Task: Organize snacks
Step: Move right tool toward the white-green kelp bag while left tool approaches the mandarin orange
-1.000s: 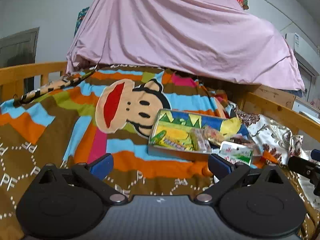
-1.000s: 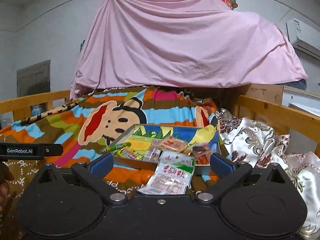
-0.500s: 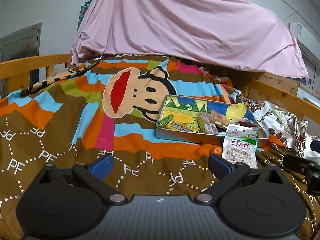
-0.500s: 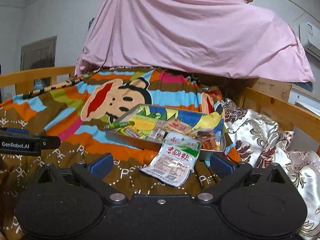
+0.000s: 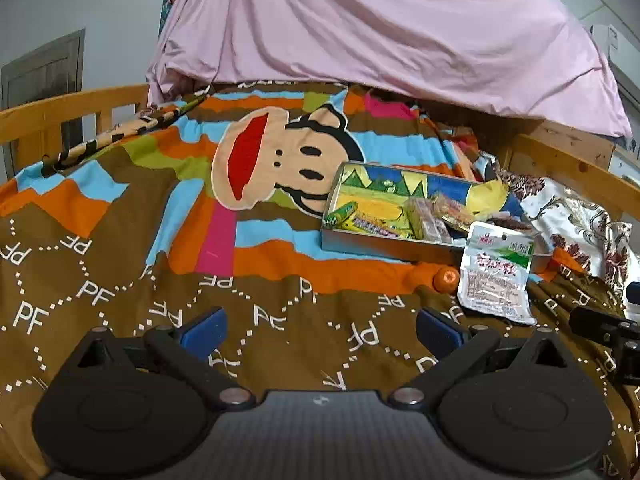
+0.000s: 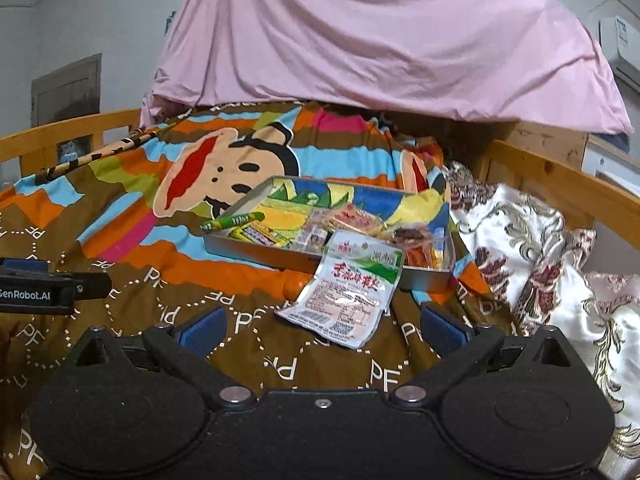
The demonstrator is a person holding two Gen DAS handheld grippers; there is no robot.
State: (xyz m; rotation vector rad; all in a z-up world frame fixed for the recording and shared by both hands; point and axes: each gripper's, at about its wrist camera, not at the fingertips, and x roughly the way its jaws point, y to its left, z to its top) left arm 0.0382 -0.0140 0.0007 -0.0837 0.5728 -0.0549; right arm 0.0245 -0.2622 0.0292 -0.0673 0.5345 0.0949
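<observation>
Nearest in each wrist view are the tongs themselves. The left tongs (image 5: pixel 318 330) stand spread wide with nothing between the blue pads, only brown bedspread (image 5: pixel 120 240) below. The right tongs (image 6: pixel 320 330) are spread just as wide and grip nothing, though the white snack packet (image 6: pixel 348 286) lies on the bedspread just beyond their gap, almost centred in it.

Taking the metal tray (image 6: pixel 256 250) as landmark: the packet leans against the tray's near wall toward its right end, its top edge resting on the rim and its lower end on the cloth. A small orange round thing (image 5: pixel 446 280) sits just in front of that wall, left of the packet. Inside the tray lie several wrapped snacks, and a green stick-shaped pack (image 6: pixel 232 222) rests across its left corner. Behind the tray is the monkey face on the bedspread, then a pink sheet (image 6: pixel 380 40) draped over something bulky.

Compared with a second ago, both cameras have tipped downward and drawn back a little, so more bedspread shows in front of the tray and the packet sits fully in view. The packet and tray themselves appear unmoved. My reading is that the right tongs are lining up on the packet, the one snack still outside the tray.
</observation>
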